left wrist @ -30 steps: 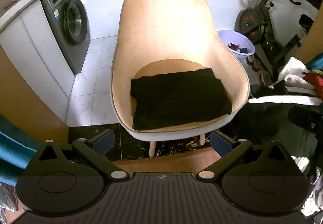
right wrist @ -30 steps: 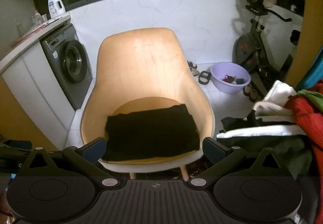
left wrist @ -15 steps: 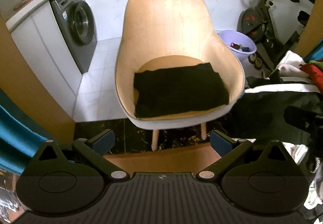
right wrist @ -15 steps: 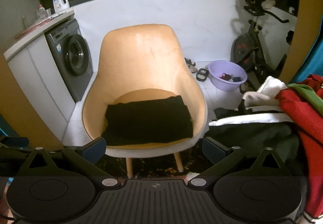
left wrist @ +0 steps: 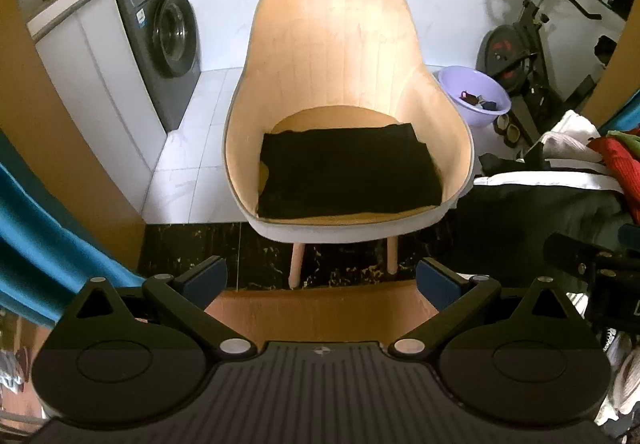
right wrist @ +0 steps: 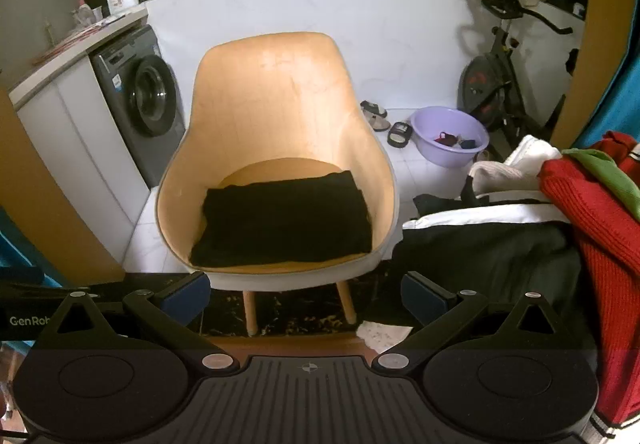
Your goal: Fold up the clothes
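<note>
Left wrist view: folded black garment (left wrist: 348, 171) ahead of both wide-spread, empty grippers (left wrist: 320, 280) (right wrist: 306, 294), long axis running left-right.

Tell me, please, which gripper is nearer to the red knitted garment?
Right. The right gripper hangs open with the red knitted garment just to its right, while the left gripper sits farther left, open, facing the chair.
</note>
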The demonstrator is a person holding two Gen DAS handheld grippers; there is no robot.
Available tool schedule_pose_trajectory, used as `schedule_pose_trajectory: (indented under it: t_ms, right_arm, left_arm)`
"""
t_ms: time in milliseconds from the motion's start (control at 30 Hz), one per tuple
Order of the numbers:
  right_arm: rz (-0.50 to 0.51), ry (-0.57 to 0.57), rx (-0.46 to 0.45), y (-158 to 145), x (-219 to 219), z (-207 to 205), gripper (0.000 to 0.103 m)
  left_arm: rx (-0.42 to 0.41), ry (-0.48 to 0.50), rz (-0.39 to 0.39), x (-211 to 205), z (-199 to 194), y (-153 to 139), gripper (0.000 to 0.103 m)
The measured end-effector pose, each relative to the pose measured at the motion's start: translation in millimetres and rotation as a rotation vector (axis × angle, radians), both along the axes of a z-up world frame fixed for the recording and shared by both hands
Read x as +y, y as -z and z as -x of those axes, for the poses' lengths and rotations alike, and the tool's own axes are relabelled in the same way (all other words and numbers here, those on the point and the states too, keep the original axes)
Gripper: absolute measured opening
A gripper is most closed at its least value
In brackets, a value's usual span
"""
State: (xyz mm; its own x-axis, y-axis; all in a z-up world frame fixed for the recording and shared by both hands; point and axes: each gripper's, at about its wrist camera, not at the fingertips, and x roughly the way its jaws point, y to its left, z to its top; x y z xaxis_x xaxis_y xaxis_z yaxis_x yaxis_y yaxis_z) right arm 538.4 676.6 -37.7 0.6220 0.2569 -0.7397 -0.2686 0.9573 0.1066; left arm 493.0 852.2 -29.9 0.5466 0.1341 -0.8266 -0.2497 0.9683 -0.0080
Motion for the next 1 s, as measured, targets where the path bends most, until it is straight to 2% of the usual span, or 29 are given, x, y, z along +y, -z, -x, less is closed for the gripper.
schedule_pose_trajectory:
  t_ms: [467, 1000]
  right_arm:
    - [-0.002, -0.021, -0.004, 0, -9, -4, 0.102]
    - [-0.008, 0.008, 0.0, 2, -22, -8, 0.102]
  left_arm:
    - [0.017, -0.027, 0.011, -9, 1, 1, 0.103]
    - [0.042, -0.006, 0.018, -18, -8, 5, 0.103]
